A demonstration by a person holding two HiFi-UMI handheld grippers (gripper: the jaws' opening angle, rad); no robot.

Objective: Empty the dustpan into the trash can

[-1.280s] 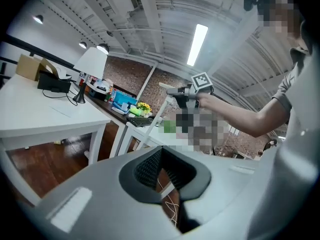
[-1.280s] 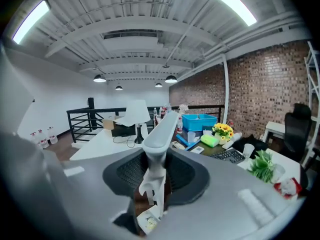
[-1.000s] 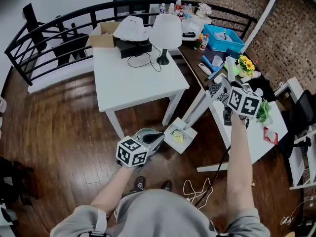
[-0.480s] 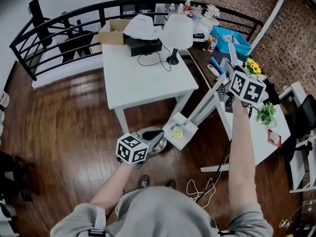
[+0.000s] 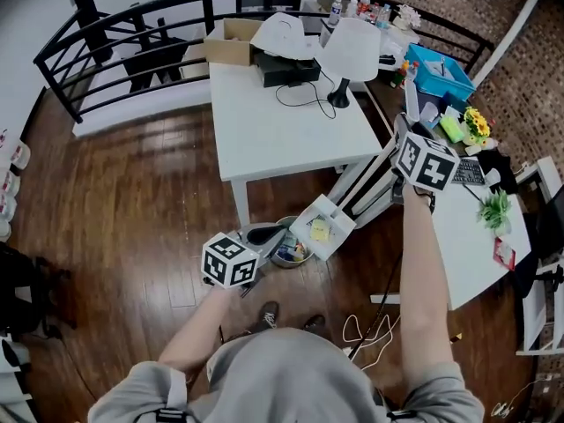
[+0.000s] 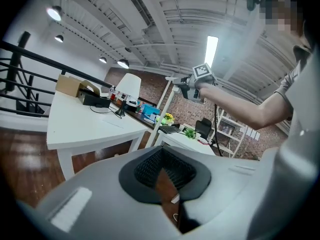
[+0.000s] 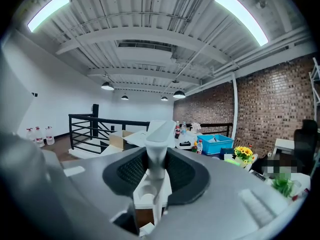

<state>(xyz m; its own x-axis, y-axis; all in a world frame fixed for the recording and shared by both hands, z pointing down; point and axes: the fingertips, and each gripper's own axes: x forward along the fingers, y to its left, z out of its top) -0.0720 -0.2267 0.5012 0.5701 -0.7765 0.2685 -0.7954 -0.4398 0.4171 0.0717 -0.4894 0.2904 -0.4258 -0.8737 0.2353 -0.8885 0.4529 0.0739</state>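
Note:
In the head view a small round trash can (image 5: 290, 253) with colourful rubbish in it stands on the wood floor by the white table's leg. The white dustpan (image 5: 322, 228) hangs tilted at the can's right rim, with a yellow scrap (image 5: 319, 230) in it. Its long white handle (image 5: 366, 181) slants up to my right gripper (image 5: 401, 151), which is shut on it. In the right gripper view the handle (image 7: 159, 134) stands between the jaws of that gripper (image 7: 155, 171). My left gripper (image 5: 263, 234) sits shut at the can's left rim; in the left gripper view its jaws (image 6: 165, 176) hold nothing.
A white table (image 5: 291, 130) carries a lamp (image 5: 346, 51), a black box and a cardboard box. At the right a second desk (image 5: 471, 236) holds a blue bin, flowers and a keyboard. A black railing (image 5: 132, 25) runs behind. A cable (image 5: 366, 329) lies by my feet.
The dustpan has swung left and now reaches the can's right rim. My left gripper has drawn back from over the can to its left rim. Both hands shifted with the view.

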